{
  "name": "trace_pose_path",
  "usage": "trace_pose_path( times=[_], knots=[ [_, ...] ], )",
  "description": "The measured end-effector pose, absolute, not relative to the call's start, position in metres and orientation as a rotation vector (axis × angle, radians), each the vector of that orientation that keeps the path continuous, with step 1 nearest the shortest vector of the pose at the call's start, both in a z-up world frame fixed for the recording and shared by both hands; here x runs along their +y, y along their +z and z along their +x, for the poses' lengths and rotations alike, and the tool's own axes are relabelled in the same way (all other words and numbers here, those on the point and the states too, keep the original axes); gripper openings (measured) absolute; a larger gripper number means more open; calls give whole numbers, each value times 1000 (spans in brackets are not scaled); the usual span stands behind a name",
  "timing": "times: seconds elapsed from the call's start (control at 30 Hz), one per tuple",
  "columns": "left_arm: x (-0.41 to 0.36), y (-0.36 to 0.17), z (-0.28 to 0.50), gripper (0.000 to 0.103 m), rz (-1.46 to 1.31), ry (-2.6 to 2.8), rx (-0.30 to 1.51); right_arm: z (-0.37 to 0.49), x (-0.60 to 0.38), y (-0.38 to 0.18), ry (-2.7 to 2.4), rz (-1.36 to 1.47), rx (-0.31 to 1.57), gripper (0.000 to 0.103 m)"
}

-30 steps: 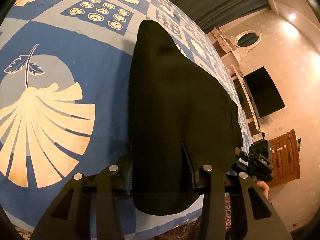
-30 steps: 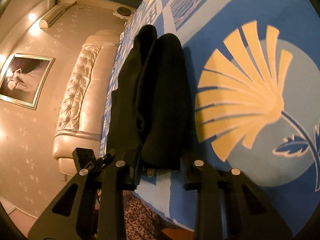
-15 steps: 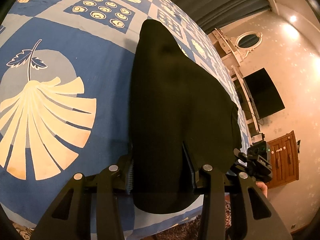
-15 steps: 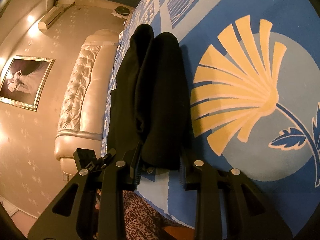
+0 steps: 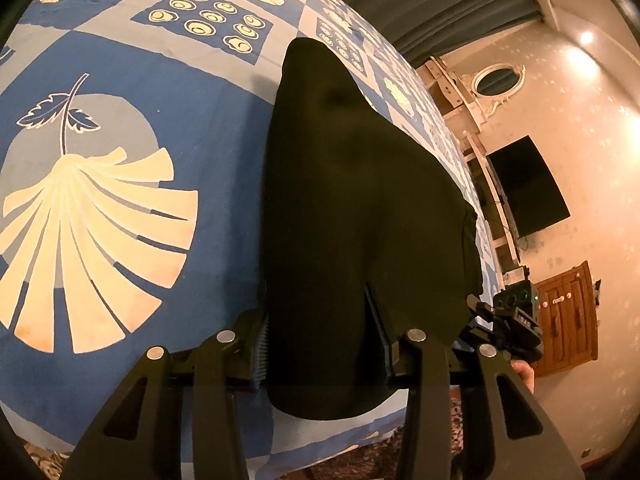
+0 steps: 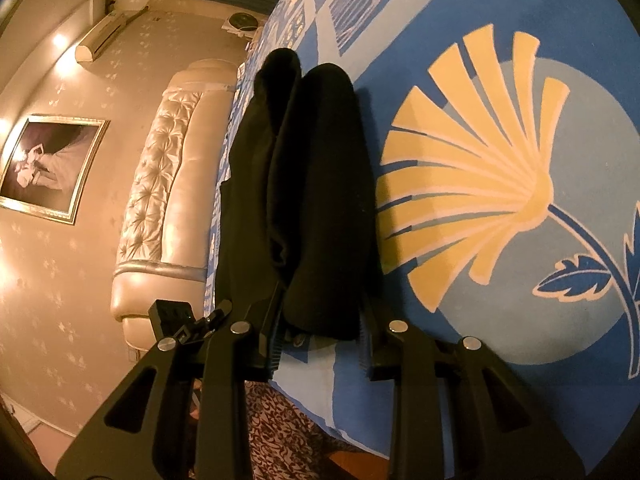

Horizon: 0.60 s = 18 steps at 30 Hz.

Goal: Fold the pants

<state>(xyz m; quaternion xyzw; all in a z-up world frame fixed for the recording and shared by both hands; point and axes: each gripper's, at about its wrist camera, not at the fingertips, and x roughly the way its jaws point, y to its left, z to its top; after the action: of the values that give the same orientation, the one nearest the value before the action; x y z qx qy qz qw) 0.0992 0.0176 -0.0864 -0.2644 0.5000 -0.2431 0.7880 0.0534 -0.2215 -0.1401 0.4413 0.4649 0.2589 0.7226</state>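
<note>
Black pants (image 5: 352, 208) lie lengthwise on a blue patterned bedspread (image 5: 132, 92), reaching to the near bed edge. In the left wrist view my left gripper (image 5: 320, 332) is open, its two fingers on either side of the near end of the fabric. In the right wrist view the pants (image 6: 320, 184) show as two dark folded lobes side by side. My right gripper (image 6: 320, 328) is open, its fingers straddling the near end of the right lobe. The right gripper also shows in the left wrist view (image 5: 516, 320).
The bedspread (image 6: 500, 160) carries a large cream fan leaf print beside the pants. A tufted headboard (image 6: 160, 184) and framed picture (image 6: 44, 168) stand past the bed. A wall TV (image 5: 524, 184) and wooden cabinet (image 5: 568, 316) are on the other side. Patterned carpet (image 6: 280, 432) lies below the bed edge.
Both grippers have crept slightly forward along the pants. The jaws stay open around the near ends; the fabric has not visibly moved.
</note>
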Motion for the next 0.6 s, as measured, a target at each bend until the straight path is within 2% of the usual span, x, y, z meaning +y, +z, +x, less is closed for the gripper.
trace_pose_path(
  times=[0.07, 0.13, 0.23, 0.43, 0.6],
  knots=[
    [17, -86, 99, 48, -561, -523, 1075, 54, -221, -139, 573, 975, 1024, 32],
    [19, -89, 99, 57, -574, -517, 1079, 54, -221, -139, 572, 980, 1021, 36],
    [25, -95, 101, 63, -640, -537, 1087, 53, -222, -140, 579, 998, 1021, 41],
    [15, -92, 99, 81, -593, -592, 1080, 50, -231, -144, 593, 1063, 1010, 45],
    [0, -87, 93, 86, -486, -584, 1071, 40, -240, -144, 578, 1083, 997, 53]
  ],
)
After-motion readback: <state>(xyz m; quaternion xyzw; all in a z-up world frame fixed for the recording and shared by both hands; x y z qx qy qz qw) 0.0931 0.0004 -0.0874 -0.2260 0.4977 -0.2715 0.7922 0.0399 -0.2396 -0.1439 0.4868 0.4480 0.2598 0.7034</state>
